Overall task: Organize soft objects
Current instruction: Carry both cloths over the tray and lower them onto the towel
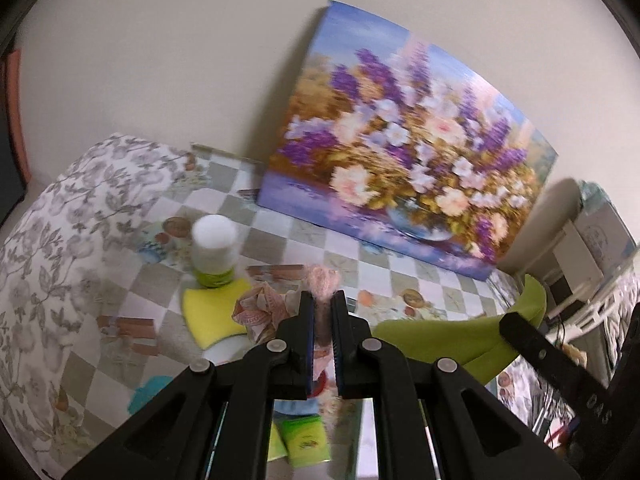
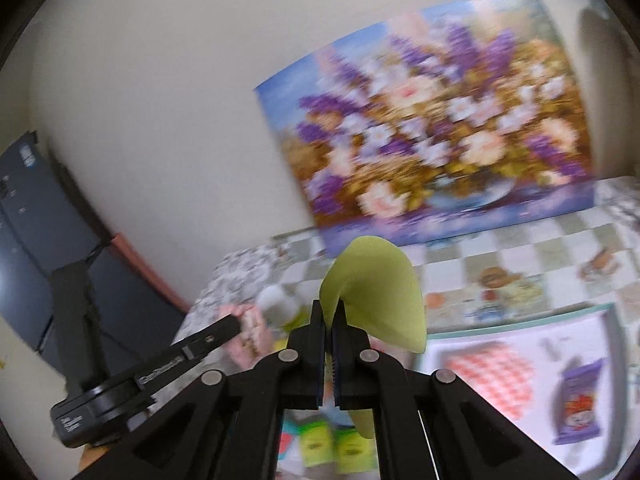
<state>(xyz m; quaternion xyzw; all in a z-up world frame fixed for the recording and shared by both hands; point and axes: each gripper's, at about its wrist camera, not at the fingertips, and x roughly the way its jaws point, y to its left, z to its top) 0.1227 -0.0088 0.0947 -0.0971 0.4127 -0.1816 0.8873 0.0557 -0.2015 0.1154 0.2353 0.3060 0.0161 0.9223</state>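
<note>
My left gripper is shut on a fluffy pink soft thing and holds it above the table; the pink thing also shows in the right wrist view. My right gripper is shut on a floppy green cloth, which curls up over its fingers. The green cloth also shows at the right of the left wrist view. A yellow sponge and a crumpled patterned cloth lie on the checked tablecloth below my left gripper.
A white bottle with a green label stands by the sponge. A flower painting leans on the wall at the back. A white tray holds a red checked item and a purple packet. Green packets lie near the front edge.
</note>
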